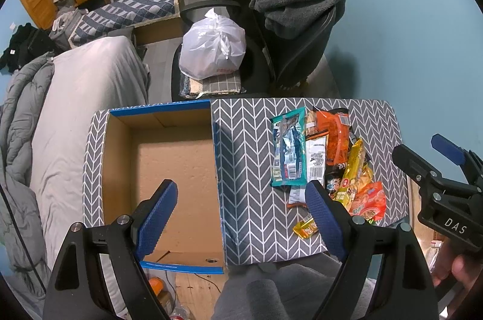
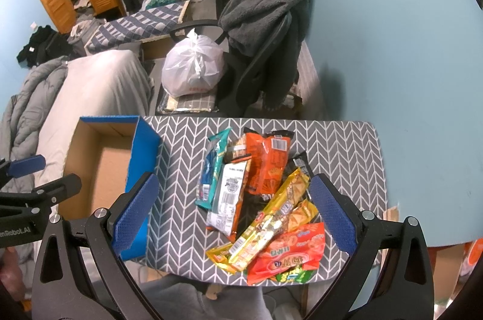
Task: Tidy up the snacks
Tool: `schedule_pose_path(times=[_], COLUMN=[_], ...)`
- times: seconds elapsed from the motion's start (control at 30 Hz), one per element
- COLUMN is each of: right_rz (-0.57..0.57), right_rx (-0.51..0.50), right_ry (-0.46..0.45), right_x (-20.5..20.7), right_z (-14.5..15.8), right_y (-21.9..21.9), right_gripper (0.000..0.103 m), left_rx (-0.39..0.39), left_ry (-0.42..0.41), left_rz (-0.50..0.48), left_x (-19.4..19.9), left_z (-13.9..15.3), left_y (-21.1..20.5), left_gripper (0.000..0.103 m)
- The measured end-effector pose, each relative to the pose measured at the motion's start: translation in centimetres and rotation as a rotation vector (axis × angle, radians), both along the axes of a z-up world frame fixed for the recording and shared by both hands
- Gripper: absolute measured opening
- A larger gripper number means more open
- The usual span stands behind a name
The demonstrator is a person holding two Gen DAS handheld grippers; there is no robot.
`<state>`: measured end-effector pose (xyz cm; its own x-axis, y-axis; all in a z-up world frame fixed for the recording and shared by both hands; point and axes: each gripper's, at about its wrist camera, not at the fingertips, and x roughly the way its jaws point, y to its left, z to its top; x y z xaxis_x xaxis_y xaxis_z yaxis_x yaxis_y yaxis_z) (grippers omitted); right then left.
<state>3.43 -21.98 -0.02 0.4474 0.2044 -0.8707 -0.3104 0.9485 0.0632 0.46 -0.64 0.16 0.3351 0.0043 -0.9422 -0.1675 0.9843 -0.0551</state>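
Observation:
A pile of snack packets (image 2: 259, 199) lies on the grey chevron tablecloth (image 2: 341, 151): a teal packet (image 1: 288, 151), an orange bag (image 2: 267, 166), a long gold packet (image 2: 271, 217) and a red bag (image 2: 286, 256). An empty cardboard box with blue rim (image 1: 169, 169) stands at the table's left; it also shows in the right wrist view (image 2: 99, 166). My left gripper (image 1: 241, 217) is open, above the box's right wall. My right gripper (image 2: 234, 211) is open, held above the pile with nothing between its fingers.
A black office chair (image 2: 265, 63) draped with a grey fleece stands behind the table, a tied white plastic bag (image 1: 212, 45) on its seat. A bed with grey bedding (image 1: 78, 115) lies to the left. The blue wall (image 2: 407, 63) is on the right.

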Motion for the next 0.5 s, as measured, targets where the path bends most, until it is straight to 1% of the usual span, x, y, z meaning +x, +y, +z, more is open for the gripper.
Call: schedule_pose_path(times=[0.5], right_rz=[0.001], right_rx=[0.002], right_ry=[0.005], right_x=[0.21], right_z=[0.06], right_y=[-0.11], right_gripper=[0.100], left_rx=[0.001], left_ry=[0.003], left_rz=[0.000], left_x=[0.06], left_z=[-0.09], left_y=[-0.02], left_gripper=[0.088])
